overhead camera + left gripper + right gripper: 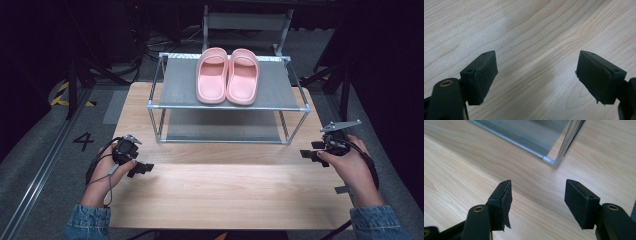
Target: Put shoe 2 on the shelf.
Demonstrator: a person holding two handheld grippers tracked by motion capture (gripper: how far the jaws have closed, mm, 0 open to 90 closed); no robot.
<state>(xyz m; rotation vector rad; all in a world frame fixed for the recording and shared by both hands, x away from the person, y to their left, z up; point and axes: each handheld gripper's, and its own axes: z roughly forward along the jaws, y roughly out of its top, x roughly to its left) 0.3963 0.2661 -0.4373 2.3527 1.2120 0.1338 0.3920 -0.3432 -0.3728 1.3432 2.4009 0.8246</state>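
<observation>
A pair of pink slippers lies side by side on the top shelf of a metal rack at the back of the wooden table. My left gripper rests low over the table's left side, held by a hand, jaws open with only bare wood between them. My right gripper hovers at the table's right edge, pointing left toward the rack's front right leg. Its jaws stand wide open and empty.
The rack has a lower grey shelf beneath the top one. Dark floor, stands and cables surround the table; a painted "4" marks the floor at left. Bare wood spans the table front between the two hands.
</observation>
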